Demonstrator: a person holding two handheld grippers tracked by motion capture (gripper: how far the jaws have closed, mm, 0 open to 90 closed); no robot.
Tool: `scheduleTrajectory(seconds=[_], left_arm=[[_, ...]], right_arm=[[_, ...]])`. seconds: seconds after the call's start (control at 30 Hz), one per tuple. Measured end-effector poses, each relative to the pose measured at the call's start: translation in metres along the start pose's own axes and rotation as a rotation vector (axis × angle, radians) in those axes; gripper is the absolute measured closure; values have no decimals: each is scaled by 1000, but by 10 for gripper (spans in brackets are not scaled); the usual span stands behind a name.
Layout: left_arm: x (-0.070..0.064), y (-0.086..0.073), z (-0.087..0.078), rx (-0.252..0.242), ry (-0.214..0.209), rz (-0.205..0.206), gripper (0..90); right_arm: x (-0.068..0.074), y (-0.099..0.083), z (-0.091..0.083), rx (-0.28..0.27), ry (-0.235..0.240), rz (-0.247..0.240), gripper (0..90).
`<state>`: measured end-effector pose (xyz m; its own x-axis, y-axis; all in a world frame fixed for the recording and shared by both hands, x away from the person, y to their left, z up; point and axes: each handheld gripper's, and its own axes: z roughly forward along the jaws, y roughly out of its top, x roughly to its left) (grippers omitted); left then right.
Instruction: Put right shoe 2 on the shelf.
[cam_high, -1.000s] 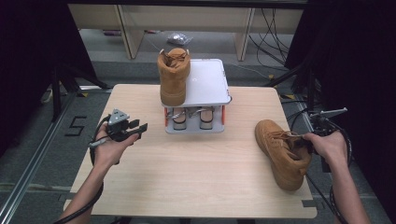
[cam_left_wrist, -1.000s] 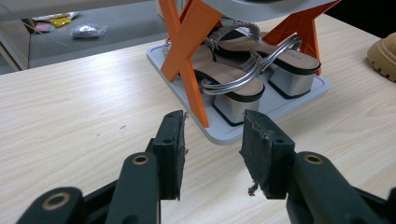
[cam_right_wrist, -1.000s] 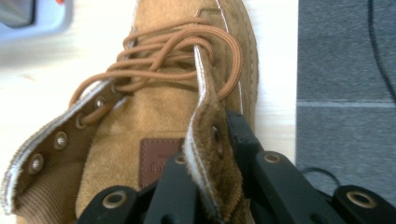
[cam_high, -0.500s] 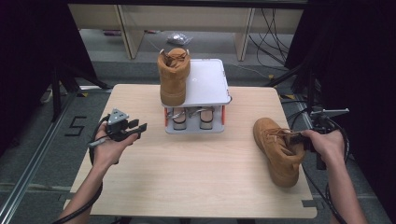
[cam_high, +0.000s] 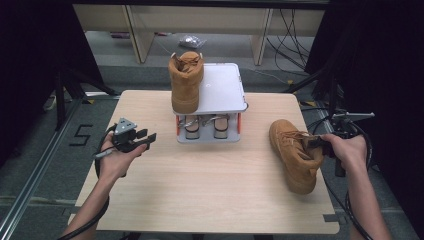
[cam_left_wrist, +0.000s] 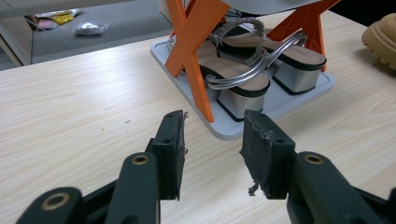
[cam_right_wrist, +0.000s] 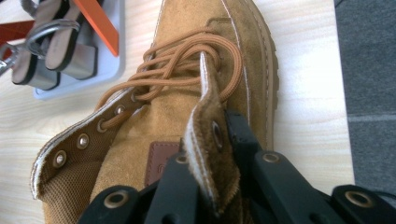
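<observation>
A tan suede boot (cam_high: 295, 154) lies on the right side of the wooden table (cam_high: 210, 200), toe pointing away and left. My right gripper (cam_high: 316, 142) is shut on the boot's eyelet flap (cam_right_wrist: 205, 154) near the collar. A matching boot (cam_high: 185, 80) stands upright on the top of a small grey and orange shoe rack (cam_high: 220, 92). Silver heeled sandals (cam_left_wrist: 252, 70) sit on the rack's lower shelf. My left gripper (cam_high: 145, 139) hovers open over the table's left side, its jaws (cam_left_wrist: 212, 144) aimed at the rack with nothing between them.
Cables trail from both grippers off the table edges. Desk legs, cables and a crumpled bag (cam_high: 191, 41) lie on the floor beyond the table. Black curtains stand at both sides.
The right gripper has pulled the boot on the table a little to the left and turned it, raising its collar. The left gripper has stayed where it was.
</observation>
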<state>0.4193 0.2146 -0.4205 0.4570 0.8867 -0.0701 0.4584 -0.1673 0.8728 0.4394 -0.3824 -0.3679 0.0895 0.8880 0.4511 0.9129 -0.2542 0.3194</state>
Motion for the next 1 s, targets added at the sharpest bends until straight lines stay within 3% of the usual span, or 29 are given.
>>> scheduleTrajectory(seconds=[0.03,0.1,0.13,0.2,0.4,0.43,0.47,0.53,0.6,0.83,0.9,0.93,0.97,1.0], left_arm=[[0,0,0,1,-1,1,583],[0,-1,0,-1,-1,0,582],[0,-1,0,-2,0,-2,582],[1,-2,-1,0,1,-4,582],[4,-4,-2,2,5,-8,581],[4,-5,-2,2,6,-10,581],[4,-5,-2,1,5,-10,581],[4,-6,-2,0,5,-12,581],[5,-7,-2,0,5,-14,581],[6,-9,-3,-1,9,-19,580],[7,-10,-3,4,9,-18,579],[7,-10,-4,7,10,-18,579],[8,-10,-4,6,10,-21,578],[8,-11,-4,6,12,-23,578]], right_arm=[[2,0,0,2,8,27,845],[1,1,0,-16,-4,-17,845],[1,1,1,-46,6,-16,845],[4,3,-1,-17,18,20,845],[8,6,-2,-27,25,8,845],[7,6,-1,-46,32,-21,845],[9,6,-1,-46,43,4,845],[10,8,-1,-48,46,-4,845],[14,10,-1,-40,46,20,845],[20,16,1,-56,56,7,845],[24,16,3,-70,80,35,844],[23,18,2,-57,60,8,844],[24,18,2,-55,68,28,844],[23,19,2,-53,66,9,844]])
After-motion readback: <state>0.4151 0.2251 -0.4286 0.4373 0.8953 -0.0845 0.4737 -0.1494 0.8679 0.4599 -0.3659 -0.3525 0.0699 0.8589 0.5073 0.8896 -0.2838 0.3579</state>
